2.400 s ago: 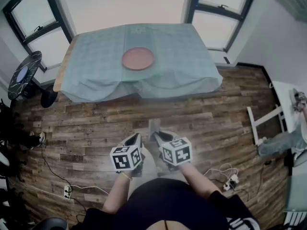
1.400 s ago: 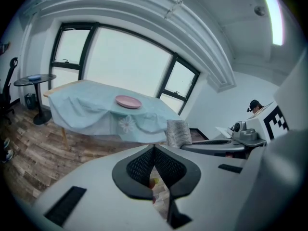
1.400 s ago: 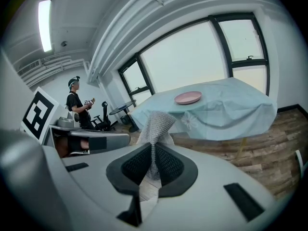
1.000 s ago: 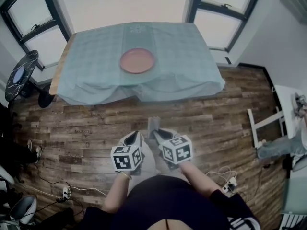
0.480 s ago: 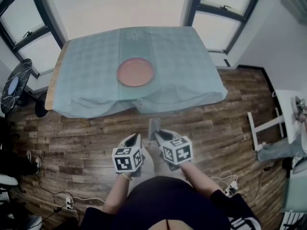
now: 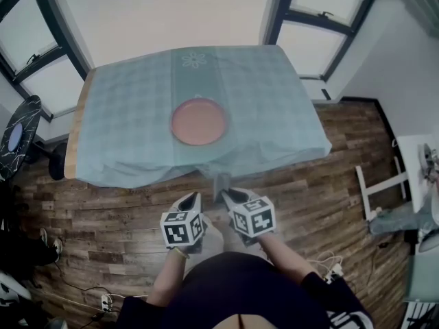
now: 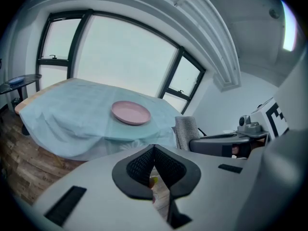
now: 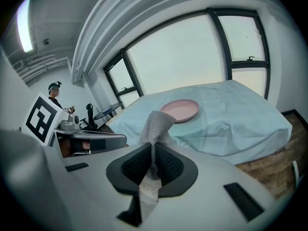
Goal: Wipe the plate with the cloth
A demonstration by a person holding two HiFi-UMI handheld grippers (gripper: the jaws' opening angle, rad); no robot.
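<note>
Head view: left tool (image 6: 194, 199) shut, nothing in it; right tool (image 6: 228, 196) just beside it, clamped on the grey cloth (image 6: 221, 181), fabric poking out past the tips. Pink plate (image 6: 198, 121) straight ahead of both tools, well apart from them, not yet reached. Tabletop (image 6: 76, 130) draped in a pale blue checked tablecloth (image 6: 123, 108), near hem hanging just ahead of the tips. Wood plank floor (image 6: 103, 204) under both tools, big windows (image 6: 31, 26) beyond the tabletop, round black side table (image 6: 15, 134) far off the left tool's side, white frame (image 6: 376, 184) and cables (image 6: 328, 266) off the right tool's side. Left gripper view: jaws pressed together, empty; plate ahead and slightly left of the tips, cloth off to the right in the other tool. Right gripper view: jaws shut on the cloth, knitted fold standing up out of the tips; plate ahead, a bit right. Judged risks: thin pinch on the cloth, likely to slip or pull free once pressed and dragged across the plate. Plate unheld on a loose, rumpled tablecloth, so likely to skate or bunch the fabric under wiping force; left tool shut, so no steadying unless opened. Overhanging hem close to the tips, easy to snag on approach.
</note>
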